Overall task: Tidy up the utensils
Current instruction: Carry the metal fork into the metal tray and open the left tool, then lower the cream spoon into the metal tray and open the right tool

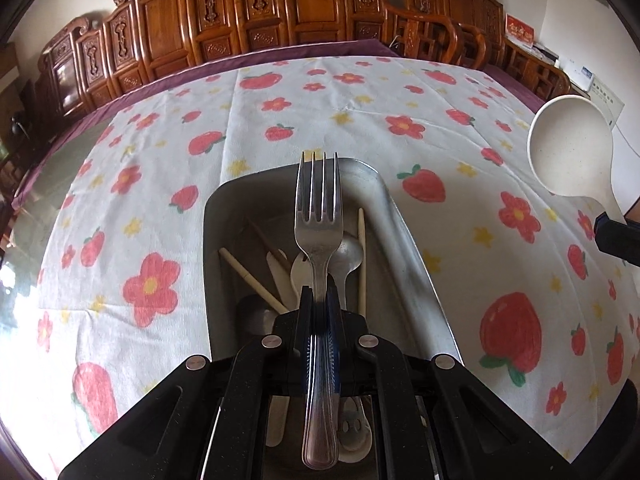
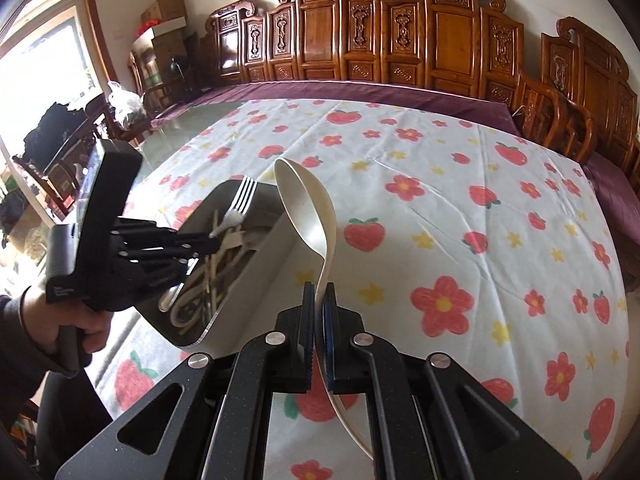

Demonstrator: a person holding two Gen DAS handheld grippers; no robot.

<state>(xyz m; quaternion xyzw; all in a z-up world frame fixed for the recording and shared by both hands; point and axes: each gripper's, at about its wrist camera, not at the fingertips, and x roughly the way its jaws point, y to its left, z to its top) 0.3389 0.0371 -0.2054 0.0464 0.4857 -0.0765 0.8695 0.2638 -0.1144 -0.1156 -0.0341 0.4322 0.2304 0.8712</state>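
Black hand-held gripper (image 2: 319,300) with blue pads, silver screws; dark sleeve (image 2: 12,320).

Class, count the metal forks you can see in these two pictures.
1: a silver metal fork, clamped by its handle in the left gripper above the grey metal tray. Others may lie hidden among the tray's utensils.

Spoon (image 2: 306,204) handle's end beyond bottom edge

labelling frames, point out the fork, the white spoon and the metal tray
fork (image 1: 319,216), left wrist view, base of the tines
white spoon (image 2: 306,204), right wrist view, bowl
metal tray (image 1: 404,236), left wrist view, right wall
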